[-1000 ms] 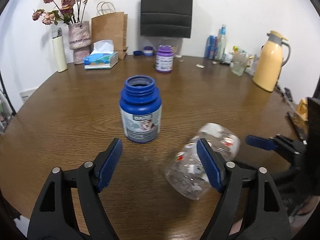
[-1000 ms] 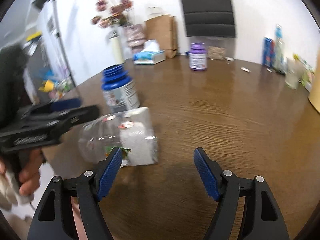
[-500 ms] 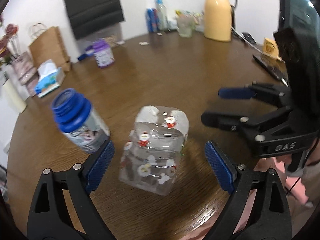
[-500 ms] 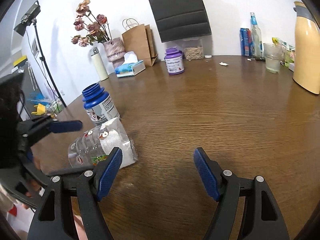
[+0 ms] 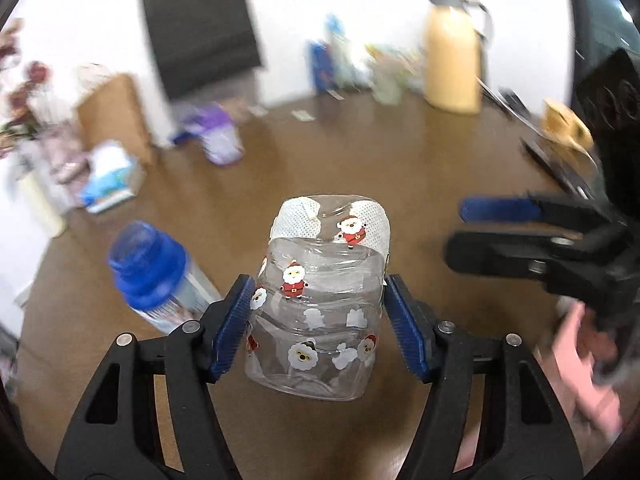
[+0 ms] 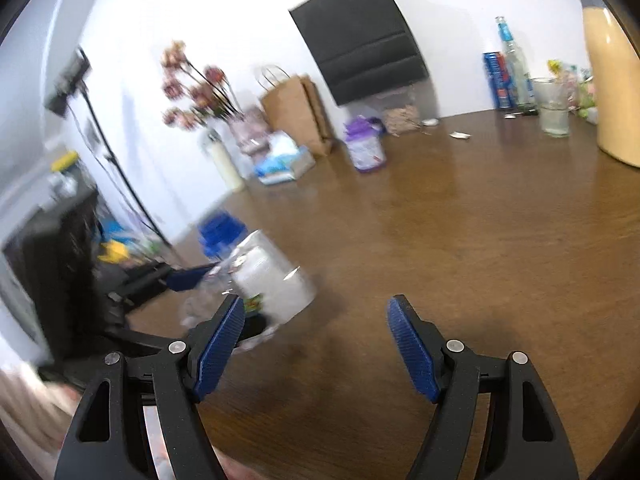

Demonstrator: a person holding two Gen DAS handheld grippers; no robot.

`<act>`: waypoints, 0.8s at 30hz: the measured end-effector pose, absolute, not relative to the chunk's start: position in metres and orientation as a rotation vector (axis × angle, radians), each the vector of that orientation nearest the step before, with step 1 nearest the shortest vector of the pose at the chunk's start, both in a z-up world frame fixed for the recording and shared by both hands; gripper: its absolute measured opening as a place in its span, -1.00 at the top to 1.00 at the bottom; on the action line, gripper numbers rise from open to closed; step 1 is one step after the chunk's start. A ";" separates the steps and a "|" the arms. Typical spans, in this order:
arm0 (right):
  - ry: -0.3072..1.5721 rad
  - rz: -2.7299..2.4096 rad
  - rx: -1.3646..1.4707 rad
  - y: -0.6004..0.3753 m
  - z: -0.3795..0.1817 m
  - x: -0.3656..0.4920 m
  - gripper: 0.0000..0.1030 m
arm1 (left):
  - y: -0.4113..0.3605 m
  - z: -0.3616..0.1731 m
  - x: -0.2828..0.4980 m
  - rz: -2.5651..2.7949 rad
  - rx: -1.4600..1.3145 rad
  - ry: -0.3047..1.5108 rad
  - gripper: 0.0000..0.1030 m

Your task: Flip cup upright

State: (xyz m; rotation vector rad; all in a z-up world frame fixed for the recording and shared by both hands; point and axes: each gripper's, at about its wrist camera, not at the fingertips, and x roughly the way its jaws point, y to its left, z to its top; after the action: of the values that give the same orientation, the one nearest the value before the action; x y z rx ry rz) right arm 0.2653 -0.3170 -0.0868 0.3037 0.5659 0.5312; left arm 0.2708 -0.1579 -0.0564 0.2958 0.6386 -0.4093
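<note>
We are clamping the clear cup (image 5: pixel 320 308) in our left gripper (image 5: pixel 320 320); our right gripper (image 6: pixel 316 344) is hanging released nearby.

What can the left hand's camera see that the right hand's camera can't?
Only the left wrist view shows the Santa stickers on the clear cup, with the left gripper shut on its sides. Only the right wrist view shows the right gripper open with nothing between its fingers, and the drinking glass. Both show the cup, blue bottle and brown table.
</note>
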 end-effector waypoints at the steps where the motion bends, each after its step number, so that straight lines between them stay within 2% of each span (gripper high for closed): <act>1: 0.558 0.560 0.331 -0.318 -0.082 0.270 -0.53 | -0.159 -0.054 0.274 -0.377 0.268 0.619 -0.21; 8: 0.627 0.692 0.406 -0.309 -0.068 0.316 -0.57 | -0.159 -0.039 0.267 -0.338 0.169 0.417 -0.21; 19: 0.729 0.862 0.579 -0.287 -0.064 0.366 -0.57 | -0.145 -0.034 0.285 -0.391 0.068 0.397 -0.21; 20: 0.730 0.859 0.575 -0.286 -0.063 0.368 -0.54 | -0.145 -0.034 0.287 -0.395 0.064 0.390 -0.21; 21: 0.728 0.846 0.574 -0.286 -0.061 0.371 -0.29 | -0.144 -0.034 0.289 -0.394 0.060 0.390 -0.21; 24: 0.740 0.824 0.553 -0.285 -0.059 0.376 -0.27 | -0.139 -0.032 0.298 -0.415 0.012 0.419 -0.21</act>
State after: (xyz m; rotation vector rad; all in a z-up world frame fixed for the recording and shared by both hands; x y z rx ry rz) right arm 0.3764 -0.2854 -0.0591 0.5532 0.7397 0.8243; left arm 0.2981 -0.1393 -0.0318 0.0116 0.4188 -0.4146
